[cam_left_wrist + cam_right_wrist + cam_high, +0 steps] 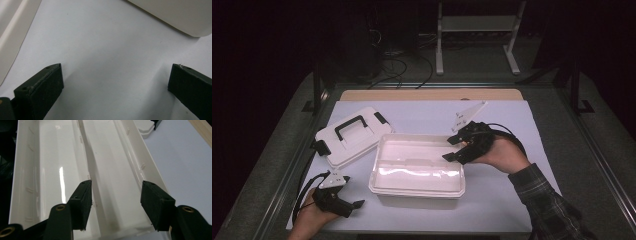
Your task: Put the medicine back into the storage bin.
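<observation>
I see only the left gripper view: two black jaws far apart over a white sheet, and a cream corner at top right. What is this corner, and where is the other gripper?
Observer: That corner belongs to the open white box in the middle of the table.
Operator: And the other gripper?
Observer: The right gripper hangs at the box's right end, jaws apart, nothing between them.
Operator: Is something inside the box?
Observer: No. The right gripper view shows two bare troughs with a ridge between them.
Operator: Where is its lid?
Observer: The lid, with a black handle, lies flat behind and left of the box.
</observation>
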{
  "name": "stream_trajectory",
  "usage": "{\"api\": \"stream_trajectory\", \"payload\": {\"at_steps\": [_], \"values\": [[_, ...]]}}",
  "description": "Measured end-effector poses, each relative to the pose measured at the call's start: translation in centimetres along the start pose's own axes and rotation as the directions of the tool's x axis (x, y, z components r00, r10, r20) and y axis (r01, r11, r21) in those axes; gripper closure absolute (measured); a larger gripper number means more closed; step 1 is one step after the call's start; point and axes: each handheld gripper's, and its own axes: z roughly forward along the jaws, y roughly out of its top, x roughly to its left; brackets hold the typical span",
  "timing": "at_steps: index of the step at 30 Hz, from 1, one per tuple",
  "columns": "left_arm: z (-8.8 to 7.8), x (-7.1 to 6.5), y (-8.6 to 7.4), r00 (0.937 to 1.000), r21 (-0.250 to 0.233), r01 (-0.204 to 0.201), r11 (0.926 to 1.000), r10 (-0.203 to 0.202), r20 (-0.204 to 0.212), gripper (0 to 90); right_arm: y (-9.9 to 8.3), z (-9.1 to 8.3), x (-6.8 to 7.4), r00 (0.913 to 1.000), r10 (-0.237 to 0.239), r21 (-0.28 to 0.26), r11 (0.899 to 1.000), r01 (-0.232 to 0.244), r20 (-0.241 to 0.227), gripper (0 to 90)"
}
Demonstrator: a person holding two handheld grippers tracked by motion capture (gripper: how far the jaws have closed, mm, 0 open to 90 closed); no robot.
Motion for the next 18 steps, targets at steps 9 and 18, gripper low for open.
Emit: {"api": "stream_trajectory", "payload": {"at_steps": [9, 18], "values": [[0.0, 0.0, 0.0, 1.0000, 0.000, -0.001, 1.0000, 0.001, 0.000, 0.0, 3.1, 2.7, 1.1, 0.9946, -0.085, 0.084, 0.992, 0.090, -0.061, 52.8], [0.0, 0.0, 0.0, 1.0000, 0.000, 0.000, 1.0000, 0.000, 0.001, 0.0, 4.6, 4.8, 1.6, 0.9895, -0.104, 0.141, 0.983, 0.118, -0.100, 58.6]]}}
